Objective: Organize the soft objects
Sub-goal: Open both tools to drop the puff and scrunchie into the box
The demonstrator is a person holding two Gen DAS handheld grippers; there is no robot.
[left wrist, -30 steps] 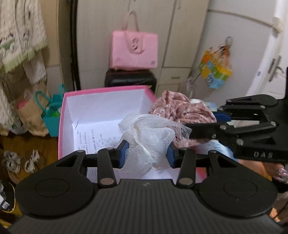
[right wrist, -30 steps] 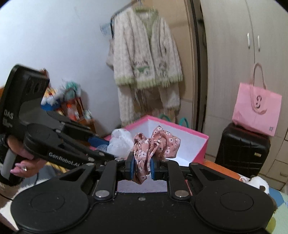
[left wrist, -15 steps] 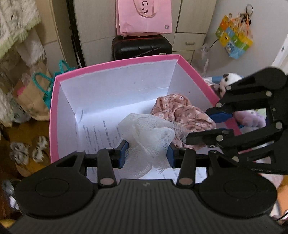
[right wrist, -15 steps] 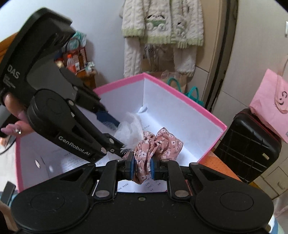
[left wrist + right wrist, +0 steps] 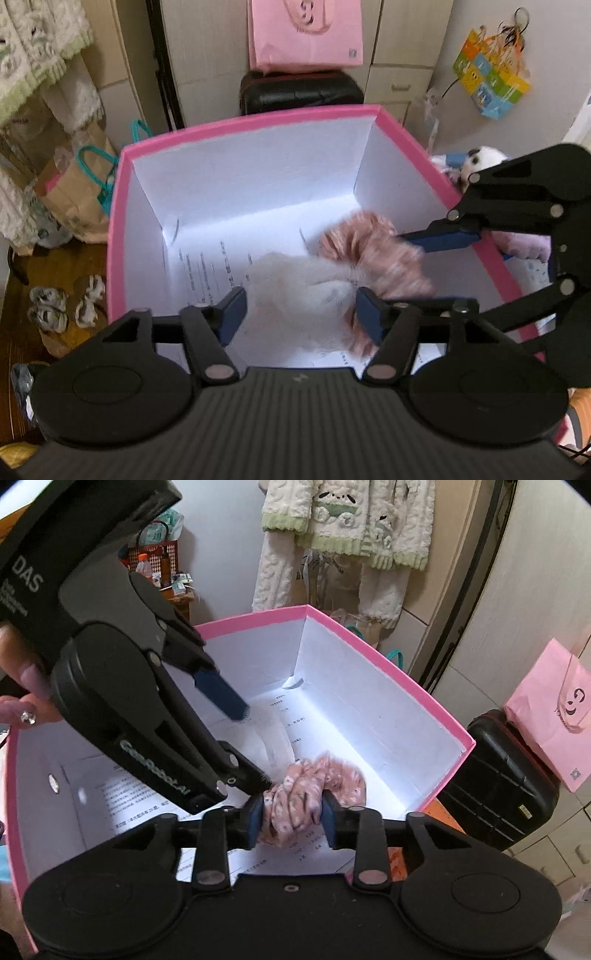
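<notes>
Both grippers hang over the pink box (image 5: 236,127), tips pointed into it.

Left gripper (image 5: 301,308): fingers spread wide, the white mesh cloth (image 5: 295,291) blurred in the gap between them and touching neither pad that I can make out. It looks let go, lying on or dropping to the printed paper (image 5: 207,266) that lines the box floor.

Right gripper (image 5: 291,818): fingers part-way apart, the pink floral cloth (image 5: 314,786) bunched between the pads. Whether they pinch it or have just let go, I cannot tell.

Risks, as I judge them:
- Mesh is snaggy. A thread caught on a pad edge would lift the white cloth back out when the left gripper pulls away.
- The two cloths touch at about 3 o'clock of the white one. Moving either could drag the other.
- The grippers sit close over the box; a hasty lift could knock them together or catch the rim.

Hard to read: both cloths are smeared in the left view. In the right view the left gripper's body covers most of the white cloth. The box's near wall is hidden under the gripper housings.
</notes>
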